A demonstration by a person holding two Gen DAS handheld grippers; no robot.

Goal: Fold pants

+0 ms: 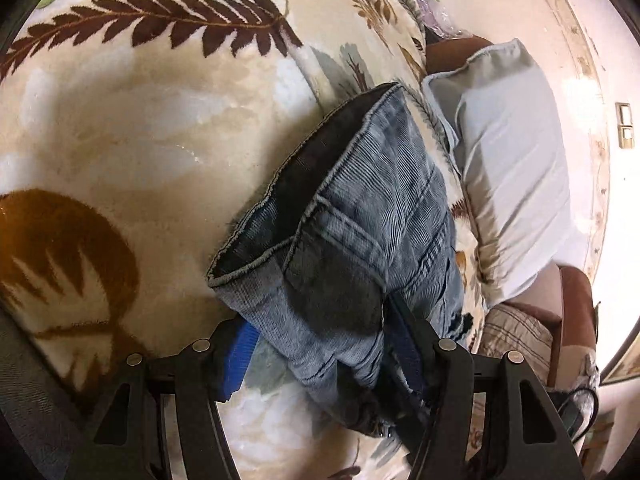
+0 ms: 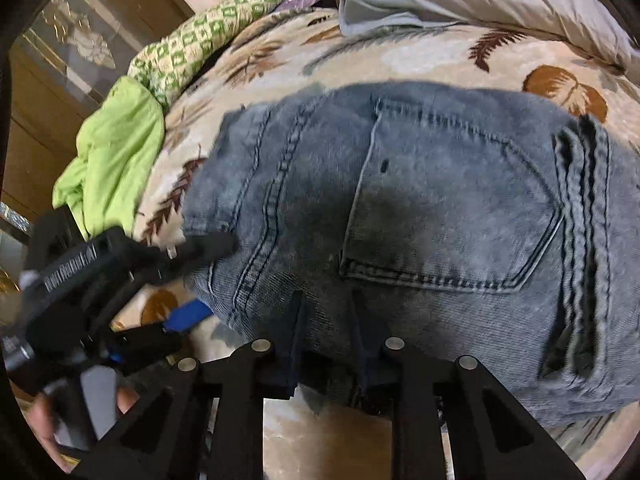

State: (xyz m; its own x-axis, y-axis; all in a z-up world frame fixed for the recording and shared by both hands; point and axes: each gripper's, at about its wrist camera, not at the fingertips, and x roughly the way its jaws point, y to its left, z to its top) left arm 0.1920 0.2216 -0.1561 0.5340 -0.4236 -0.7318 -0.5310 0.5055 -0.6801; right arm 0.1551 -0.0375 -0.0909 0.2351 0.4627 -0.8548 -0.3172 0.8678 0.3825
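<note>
The jeans (image 2: 420,216) are lying on the leafy blanket (image 1: 140,128), the left tongs (image 1: 320,344) are standing open around one edge, and the right tongs (image 2: 326,320) are pinching another edge.

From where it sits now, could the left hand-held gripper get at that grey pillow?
Probably not right away: the left hand-held gripper looks busy with the jeans, which lie between its fingers. The grey pillow lies beyond them, unobstructed otherwise.

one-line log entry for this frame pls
step: fold | item: jeans on leaf-print blanket | left gripper: open around jeans edge | right gripper: shut on jeans
</note>
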